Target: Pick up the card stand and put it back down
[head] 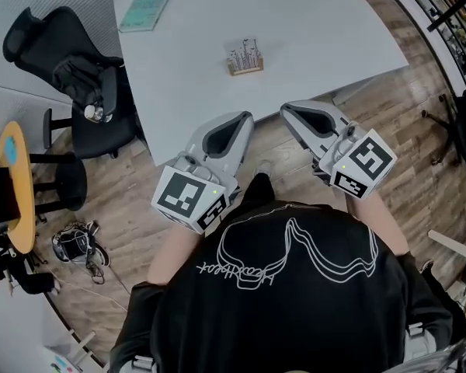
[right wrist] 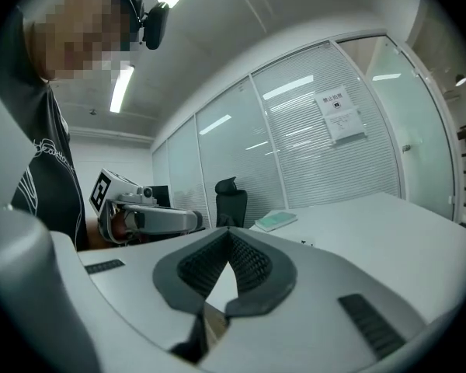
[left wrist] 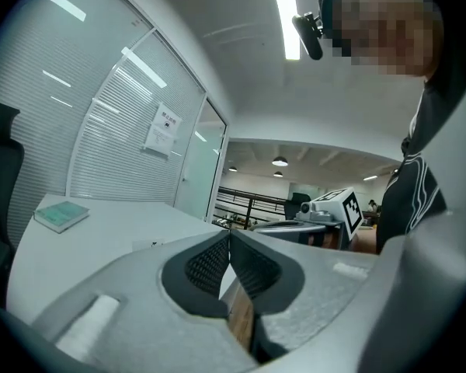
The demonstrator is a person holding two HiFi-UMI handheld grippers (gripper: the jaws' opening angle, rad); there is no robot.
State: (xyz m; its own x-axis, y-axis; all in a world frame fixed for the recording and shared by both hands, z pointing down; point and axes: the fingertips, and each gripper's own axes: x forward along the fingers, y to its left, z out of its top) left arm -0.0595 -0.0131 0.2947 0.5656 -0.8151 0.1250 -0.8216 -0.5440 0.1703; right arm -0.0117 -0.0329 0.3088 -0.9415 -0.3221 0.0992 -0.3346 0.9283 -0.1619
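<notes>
**Left gripper** (left wrist: 229,238): jaws closed, ribbed pads meeting at the tips, nothing between them. It is held roughly level above the near edge of the tabletop (head: 311,29).

**Right gripper** (right wrist: 229,231): jaws likewise closed tip to tip and empty. It is held beside the left one, close in front of the person's chest, and both point out over the tabletop.

**Card stand** (head: 245,57): a small wooden holder with cards standing upright in it. It sits on the tabletop ahead of both grippers and well apart from them, and neither gripper touches it.

**Green book** (head: 147,7): lies flat near the far left corner of the tabletop, well apart from the stand.

**Office chair** (head: 70,68): black, drawn up at the left side of the tabletop, on the wooden floor (head: 404,169).

**Stage (judgement):** a stand resting on the tabletop with both grippers closed, empty and drawn back fits two readings. Either the stand is waiting to be lifted, or it has been set down again. The pictures do not settle which.

**Handling note (judgement):** the stand looks light, and its load of cards looks loose. Any grip is best taken low on the wooden base, not on the cards. It should be carried level and set down flat, so that nothing spills or tips.
</notes>
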